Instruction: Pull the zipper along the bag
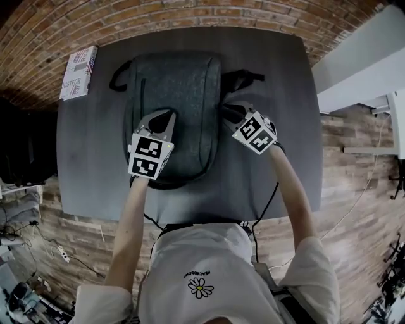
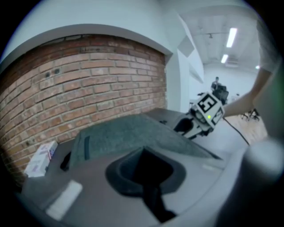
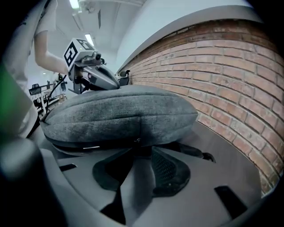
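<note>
Head view: one rounded, felt-textured grey backpack on one table; left gripper clenched, right gripper spread, grasping nothing.

place: workspace or lab | brick wall | wood floor | strip lights

Left gripper has jaws together, right gripper jaws apart, both angled downward
</note>
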`<act>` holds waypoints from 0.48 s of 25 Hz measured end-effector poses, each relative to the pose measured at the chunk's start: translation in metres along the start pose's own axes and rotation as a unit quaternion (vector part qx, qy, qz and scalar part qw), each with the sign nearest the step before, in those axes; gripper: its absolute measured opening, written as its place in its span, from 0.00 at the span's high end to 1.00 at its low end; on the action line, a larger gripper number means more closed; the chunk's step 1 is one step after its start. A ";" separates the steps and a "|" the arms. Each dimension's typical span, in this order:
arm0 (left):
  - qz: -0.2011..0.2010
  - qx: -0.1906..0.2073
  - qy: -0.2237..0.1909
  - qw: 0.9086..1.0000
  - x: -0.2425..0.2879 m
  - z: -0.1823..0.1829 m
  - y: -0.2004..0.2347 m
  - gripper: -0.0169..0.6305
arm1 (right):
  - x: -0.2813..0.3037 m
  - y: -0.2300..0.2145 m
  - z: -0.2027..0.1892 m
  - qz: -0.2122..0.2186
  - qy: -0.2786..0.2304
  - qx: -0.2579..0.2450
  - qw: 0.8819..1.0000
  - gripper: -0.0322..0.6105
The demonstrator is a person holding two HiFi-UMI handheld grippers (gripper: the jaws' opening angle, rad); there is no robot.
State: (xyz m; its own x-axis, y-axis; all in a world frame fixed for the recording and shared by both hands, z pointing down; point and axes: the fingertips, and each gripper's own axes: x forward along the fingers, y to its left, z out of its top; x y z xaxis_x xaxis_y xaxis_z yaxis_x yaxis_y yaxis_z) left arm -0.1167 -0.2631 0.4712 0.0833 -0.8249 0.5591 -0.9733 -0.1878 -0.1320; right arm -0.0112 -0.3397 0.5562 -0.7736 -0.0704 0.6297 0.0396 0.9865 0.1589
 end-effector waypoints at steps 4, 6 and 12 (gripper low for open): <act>-0.001 -0.006 0.001 1.000 0.001 -0.003 0.001 0.98 | 0.013 0.001 0.002 0.037 0.009 -0.050 0.998 0.75; 0.000 -0.005 0.000 1.000 0.002 -0.004 0.001 0.98 | 0.015 0.002 0.004 0.057 0.015 -0.070 0.996 0.75; 0.008 0.000 -0.001 1.000 0.003 -0.005 0.002 0.98 | 0.011 0.010 0.008 0.064 0.027 -0.125 0.990 0.84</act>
State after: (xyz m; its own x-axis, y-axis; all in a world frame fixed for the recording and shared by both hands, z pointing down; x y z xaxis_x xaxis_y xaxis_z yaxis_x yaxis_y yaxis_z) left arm -0.1194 -0.2635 0.4764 0.0689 -0.8291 0.5548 -0.9745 -0.1751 -0.1406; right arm -0.0240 -0.3300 0.5588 -0.7168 0.0386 0.6962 0.2962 0.9207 0.2539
